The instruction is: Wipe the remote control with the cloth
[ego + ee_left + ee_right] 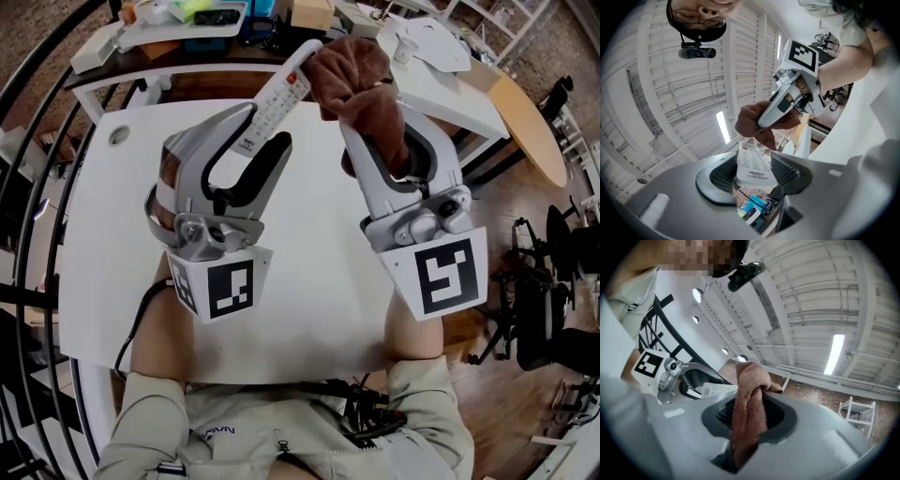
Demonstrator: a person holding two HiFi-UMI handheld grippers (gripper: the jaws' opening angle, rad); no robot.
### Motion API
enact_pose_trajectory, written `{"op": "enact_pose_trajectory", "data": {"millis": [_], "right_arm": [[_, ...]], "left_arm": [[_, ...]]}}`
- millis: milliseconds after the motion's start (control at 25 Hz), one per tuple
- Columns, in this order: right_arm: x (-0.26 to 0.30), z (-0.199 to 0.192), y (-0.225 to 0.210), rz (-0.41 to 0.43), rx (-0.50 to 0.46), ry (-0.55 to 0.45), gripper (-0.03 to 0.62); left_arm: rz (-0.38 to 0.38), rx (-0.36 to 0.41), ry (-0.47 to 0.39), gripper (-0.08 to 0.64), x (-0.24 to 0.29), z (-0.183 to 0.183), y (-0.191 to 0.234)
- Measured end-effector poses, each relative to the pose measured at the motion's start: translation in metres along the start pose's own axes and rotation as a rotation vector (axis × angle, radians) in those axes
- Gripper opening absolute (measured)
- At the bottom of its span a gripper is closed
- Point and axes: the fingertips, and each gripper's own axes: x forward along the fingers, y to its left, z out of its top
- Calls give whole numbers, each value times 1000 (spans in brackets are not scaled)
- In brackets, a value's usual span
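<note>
Left tongs [262, 127]: partly closed, clamped on the remote control [281, 92], which is held tilted above the counter [112, 244].
Right tongs [380, 117]: closed tightly on the brown cloth [349, 67], raised above the counter.
Cloth: bunched against the remote control's far end, over the counter's far edge.

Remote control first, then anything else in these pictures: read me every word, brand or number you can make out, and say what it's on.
"HUAYU": on the face of the remote control, near its lower end, in the left gripper view.
Smaller line under it, and the button labels: too small to read.
Print on the remote in the head view: too blurred.
Lettering on the person's shirt: too blurred.
Square markers: patterns only, no letters.
</note>
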Motion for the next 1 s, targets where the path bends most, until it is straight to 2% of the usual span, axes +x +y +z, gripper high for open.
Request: {"op": "enact_pose_trajectory", "data": {"millis": [120,240,560,840,920,1000], "right_arm": [[-3,-5,-21,-106,8,-5,83],[1,-14,-24,-120,3,8,83],[13,-13,14,18,-15,-15,83],[9,-5,52,202,-59,-65,83],[6,-2,54,222,-50,-107,83],[-2,-2,46,195,-8,-161,83]], "left_arm": [[1,0,-12,238,-1,3,-1],[0,-9,-28,238,-2,7,-1],[14,-63,-44,238,-4,7,7],[35,-89,-50,238,-5,6,15],[40,-93,-53,238,-6,6,17],[43,-98,-57,238,-6,7,19]]}}
